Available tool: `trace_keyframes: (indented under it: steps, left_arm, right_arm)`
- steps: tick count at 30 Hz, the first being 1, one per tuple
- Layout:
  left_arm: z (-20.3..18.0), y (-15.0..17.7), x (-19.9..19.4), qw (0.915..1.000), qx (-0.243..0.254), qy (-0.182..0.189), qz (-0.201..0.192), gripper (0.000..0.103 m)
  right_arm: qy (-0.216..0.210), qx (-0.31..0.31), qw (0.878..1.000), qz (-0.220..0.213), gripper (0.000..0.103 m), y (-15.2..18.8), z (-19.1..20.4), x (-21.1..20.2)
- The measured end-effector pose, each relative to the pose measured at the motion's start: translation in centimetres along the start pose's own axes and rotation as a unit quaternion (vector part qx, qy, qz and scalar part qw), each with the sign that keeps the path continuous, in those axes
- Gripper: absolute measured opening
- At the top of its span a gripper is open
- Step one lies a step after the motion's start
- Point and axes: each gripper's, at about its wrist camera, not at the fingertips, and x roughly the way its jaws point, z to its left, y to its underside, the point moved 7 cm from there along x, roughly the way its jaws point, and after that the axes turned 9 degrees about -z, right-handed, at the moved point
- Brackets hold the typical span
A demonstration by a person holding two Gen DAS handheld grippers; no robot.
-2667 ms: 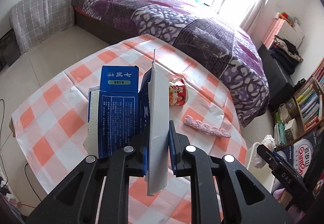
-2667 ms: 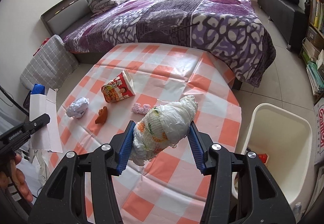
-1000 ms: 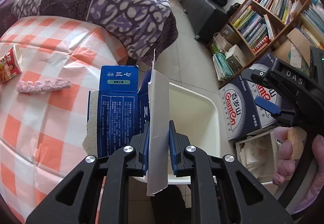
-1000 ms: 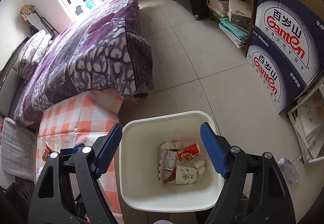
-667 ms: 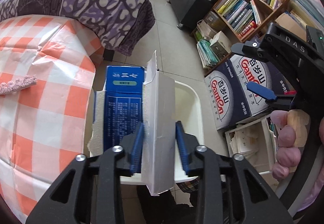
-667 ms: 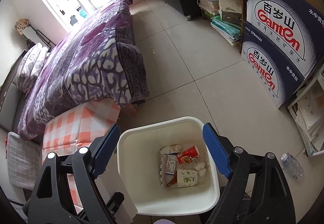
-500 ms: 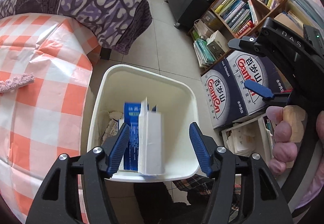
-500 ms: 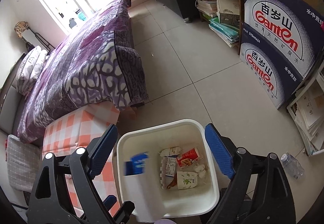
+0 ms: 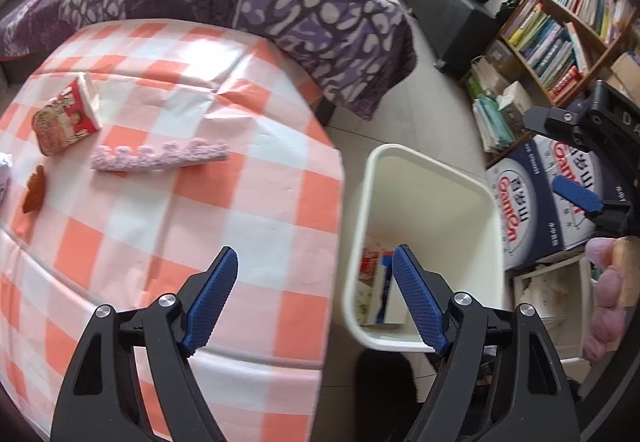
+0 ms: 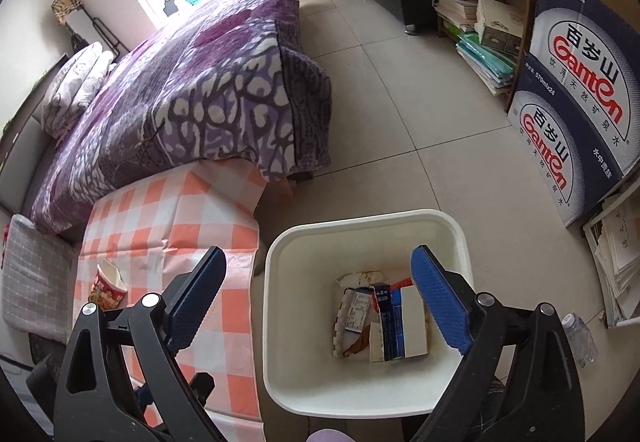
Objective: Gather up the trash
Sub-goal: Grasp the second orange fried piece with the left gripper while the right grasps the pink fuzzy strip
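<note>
White plastic bin (image 10: pixel 280 322) on the floor holds the blue-and-white carton (image 10: pixel 394 326). Left gripper (image 9: pixel 316 298) and right gripper (image 10: pixel 320 302) both gape empty; red noodle cup (image 9: pixel 64 118) lies on the checked tablecloth (image 9: pixel 240 202).

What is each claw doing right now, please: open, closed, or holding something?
Left claw: open, holding nothing.
Right claw: open, holding nothing, above the white bin.
</note>
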Motion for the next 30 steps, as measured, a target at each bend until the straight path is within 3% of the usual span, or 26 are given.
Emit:
trace_keyframes:
  steps: [3, 7, 13, 17, 20, 24, 26, 30]
  left_arm:
    - [3.9, 0.1, 0.4, 0.9982, 0.012, -0.057, 0.017, 0.081]
    - [10.9, 0.0, 1.1, 0.9859, 0.022, -0.159, 0.049, 0.082]
    - [21.3, -1.7, 0.0, 0.9674, -0.062, -0.244, 0.025, 0.082]
    - [25.0, -2.6, -0.3, 0.9611, -0.112, -0.252, 0.008, 0.082]
    - [26.5, -3.0, 0.4, 0.9602, -0.132, -0.246, 0.000, 0.081]
    - [27.2, -3.3, 2.0, 0.9620, -0.140, -0.234, -0.009, 0.078]
    - [27.1, -3.2, 2.7, 0.9633, -0.144, -0.227, -0.006, 0.067]
    - [27.2, -2.5, 3.2, 0.9650, -0.146, -0.218, 0.004, 0.031]
  right_arm:
    - [-0.004, -0.031, 0.999, 0.010, 0.092, 1.1, 2.3, 0.4]
    - [-0.009, -0.083, 0.996, 0.024, 0.094, 2.7, 5.3, 1.2]
    - [-0.011, -0.155, 0.987, 0.045, 0.095, 5.2, 9.4, 2.8]
    - [-0.010, -0.217, 0.975, 0.036, 0.095, 6.6, 12.0, 3.5]
    - [-0.002, -0.281, 0.960, 0.023, 0.095, 7.8, 13.8, 3.9]
    - [-0.013, -0.319, 0.947, 0.028, 0.095, 9.0, 15.3, 4.5]
    - [-0.021, -0.329, 0.944, 0.032, 0.095, 9.6, 15.9, 4.8]
    - [-0.026, -0.352, 0.935, 0.026, 0.095, 10.3, 16.6, 4.9]
